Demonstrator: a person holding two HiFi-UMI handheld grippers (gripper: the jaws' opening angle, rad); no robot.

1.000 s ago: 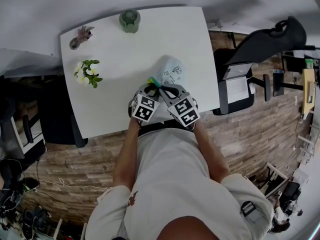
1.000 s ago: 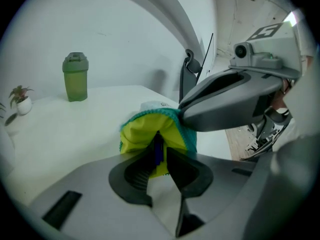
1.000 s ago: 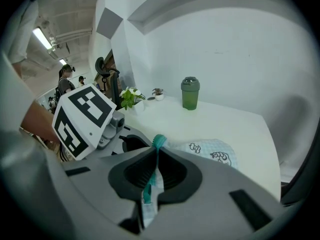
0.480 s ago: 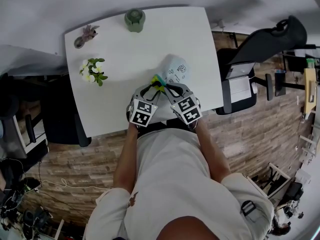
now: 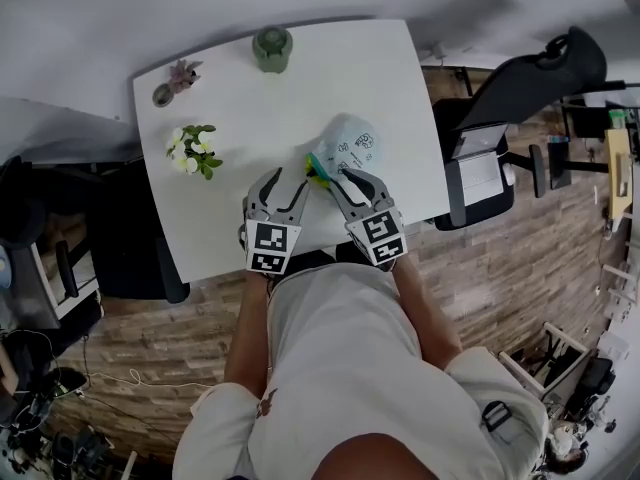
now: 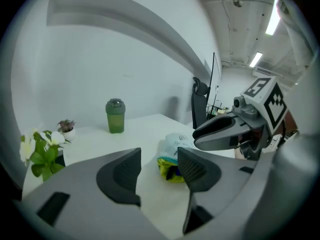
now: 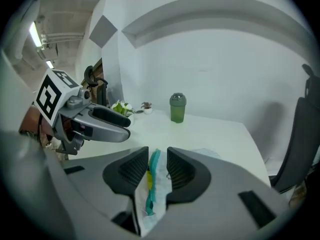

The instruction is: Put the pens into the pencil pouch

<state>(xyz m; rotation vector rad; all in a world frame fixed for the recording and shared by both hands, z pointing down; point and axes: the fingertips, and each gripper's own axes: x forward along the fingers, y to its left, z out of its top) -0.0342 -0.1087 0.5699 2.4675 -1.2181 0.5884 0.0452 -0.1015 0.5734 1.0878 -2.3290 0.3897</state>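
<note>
A: Left tool [image 5: 288, 180] [image 6: 159, 156], state?

B: Jaws stand apart and have just been opening. The left gripper view shows nothing between the pads, only bare desk [image 5: 330, 78] through the gap. The tool sits near the pouch mouth, to its left, and does not touch it.

A: Right tool [image 5: 343, 178] [image 7: 157, 156]?

B: Also parted, with the jaws just been opening. In the right gripper view the teal zip edge of the pouch [image 5: 345, 146] [image 7: 152, 184] stands on end in the gap. Neither pad presses on it, so it is not clamped. I cannot tell whether the edge brushes the left pad.

A: Pouch position?

B: It lies on the desk near the front edge, right of centre. The pale printed body points away from the person and the mouth faces the two tools. The left gripper view shows the mouth gaping, with yellow lining and a dark shape inside.

A: Pens?

B: Coloured ends of pens [image 5: 316, 171] show at the mouth. I cannot count them.

A: Other items on the desk?

B: A green bottle [image 5: 272, 48] stands at the far edge. White flowers [image 5: 195, 148] are on the left side. A small potted plant [image 5: 172, 80] sits near the far left corner. All three are well apart from the pouch.
</note>
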